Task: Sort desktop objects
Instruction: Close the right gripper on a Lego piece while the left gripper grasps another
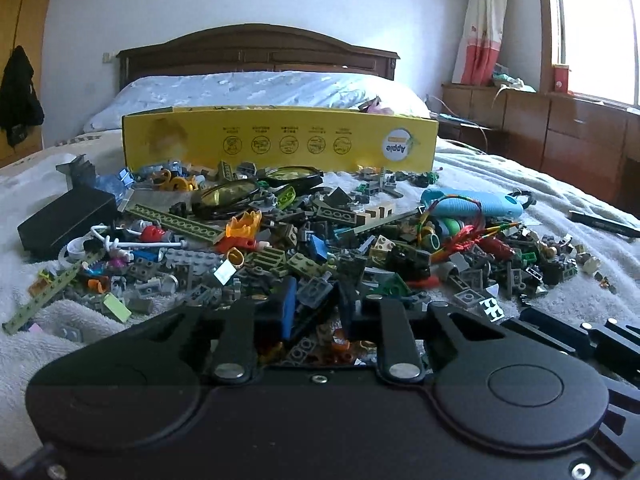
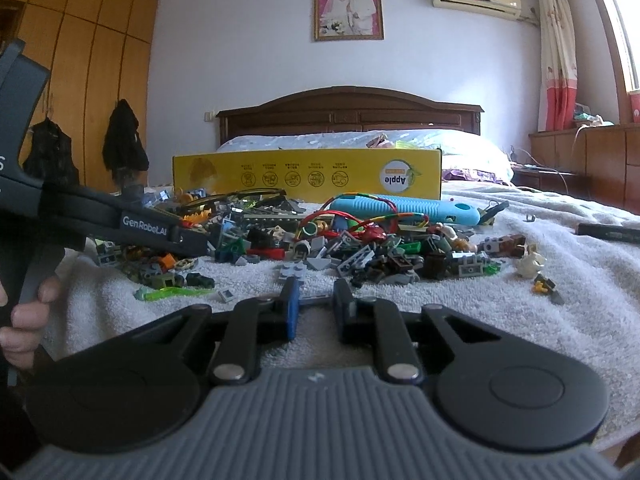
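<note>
Claws [image 1: 314,304] [image 2: 316,304] low, level, facing bricks [image 2: 360,256]

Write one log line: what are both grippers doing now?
left gripper: open, over brick pile | right gripper: open, empty, near pile edge | yellow box: behind pile

Left gripper [image 1: 316,304]: jaws parted, low, level. Right gripper [image 2: 316,304]: jaws parted, low, level. Left hand [image 2: 24,320]: wrapped round its handle.
</note>
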`<control>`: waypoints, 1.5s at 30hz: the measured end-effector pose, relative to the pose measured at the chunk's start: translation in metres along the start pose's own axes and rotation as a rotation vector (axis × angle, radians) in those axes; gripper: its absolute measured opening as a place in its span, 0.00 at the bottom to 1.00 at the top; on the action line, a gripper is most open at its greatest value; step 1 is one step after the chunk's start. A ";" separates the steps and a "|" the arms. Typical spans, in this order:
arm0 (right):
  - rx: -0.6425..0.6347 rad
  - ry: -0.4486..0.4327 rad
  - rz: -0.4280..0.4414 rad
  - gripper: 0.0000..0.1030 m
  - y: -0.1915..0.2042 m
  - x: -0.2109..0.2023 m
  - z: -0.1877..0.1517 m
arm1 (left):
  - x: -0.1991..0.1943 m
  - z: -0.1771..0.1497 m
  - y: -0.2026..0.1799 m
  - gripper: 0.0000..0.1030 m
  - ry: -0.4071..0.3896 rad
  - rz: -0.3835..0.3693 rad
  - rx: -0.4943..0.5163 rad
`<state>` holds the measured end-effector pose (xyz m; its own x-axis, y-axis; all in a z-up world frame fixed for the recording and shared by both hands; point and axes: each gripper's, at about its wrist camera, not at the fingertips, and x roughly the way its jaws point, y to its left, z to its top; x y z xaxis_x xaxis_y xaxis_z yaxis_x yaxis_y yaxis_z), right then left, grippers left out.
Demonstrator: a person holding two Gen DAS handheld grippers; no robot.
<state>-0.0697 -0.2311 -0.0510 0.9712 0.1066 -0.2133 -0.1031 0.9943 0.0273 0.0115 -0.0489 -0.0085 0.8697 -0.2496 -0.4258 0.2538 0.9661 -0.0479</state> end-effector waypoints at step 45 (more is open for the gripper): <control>0.135 -0.015 0.003 0.17 -0.020 -0.001 0.011 | 0.010 0.015 -0.048 0.20 0.001 -0.071 0.206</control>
<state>-0.0665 -0.2515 -0.0409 0.9741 0.1083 -0.1986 -0.0769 0.9842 0.1592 0.0149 -0.0994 0.0034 0.8460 -0.3167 -0.4289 0.3960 0.9119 0.1078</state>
